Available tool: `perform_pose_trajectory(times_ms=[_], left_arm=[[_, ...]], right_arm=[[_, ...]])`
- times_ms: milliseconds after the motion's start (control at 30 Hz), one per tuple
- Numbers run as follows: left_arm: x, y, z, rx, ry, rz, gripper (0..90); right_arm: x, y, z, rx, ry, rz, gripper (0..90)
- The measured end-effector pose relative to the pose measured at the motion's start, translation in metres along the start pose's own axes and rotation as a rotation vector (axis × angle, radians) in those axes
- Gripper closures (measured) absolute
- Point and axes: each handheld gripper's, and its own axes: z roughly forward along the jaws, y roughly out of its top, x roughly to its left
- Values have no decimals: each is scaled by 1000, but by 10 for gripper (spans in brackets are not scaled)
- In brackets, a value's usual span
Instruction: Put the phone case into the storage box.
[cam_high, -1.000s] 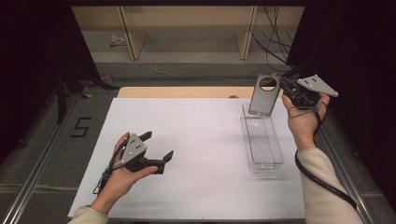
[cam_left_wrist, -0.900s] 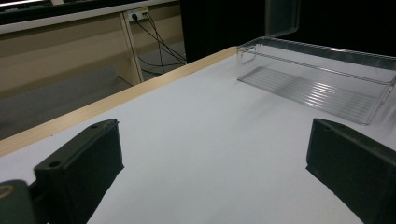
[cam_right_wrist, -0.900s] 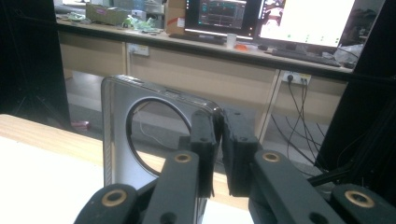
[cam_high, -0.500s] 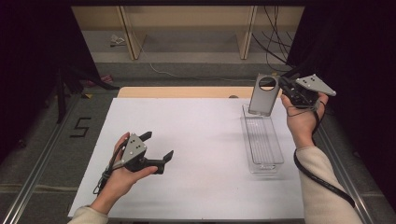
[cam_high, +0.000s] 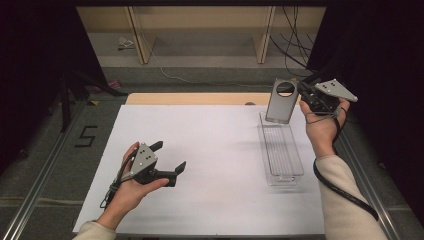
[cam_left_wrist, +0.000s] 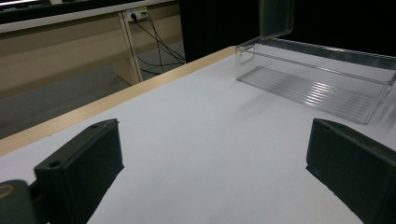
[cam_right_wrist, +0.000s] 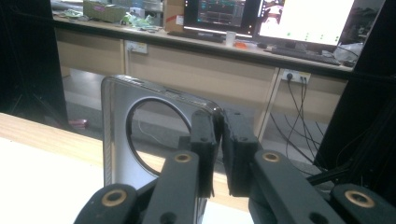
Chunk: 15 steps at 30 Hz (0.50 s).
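1. Clear plastic phone case (cam_high: 281, 101) — pinched at its edge in my right tongs (cam_high: 301, 98), held upright above the far end of the clear tray (cam_high: 281, 150).
2. Left tongs (cam_high: 169, 160) spread wide, holding nothing, low over the white desk (cam_high: 215, 150), well apart from the tray.
3. Step in hand, as I judge it: carrying the case to the tray.
4. Next — lower it inside the walls, then let go.

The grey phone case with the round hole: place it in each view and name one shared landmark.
High view: phone case upper right, upright over the clear tray.
Left gripper view: its lower part at top, above the tray's far end.
Right gripper view: centre-left, clamped at its edge.
Shared landmark: the table's wooden edge.
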Motion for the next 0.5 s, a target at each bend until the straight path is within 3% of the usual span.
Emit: perform_pose_trajectory(times_ms=[500], left_arm=[[0, 0, -1, 1, 1, 1, 32]], right_arm=[[2, 1, 7, -2, -6, -14, 842]])
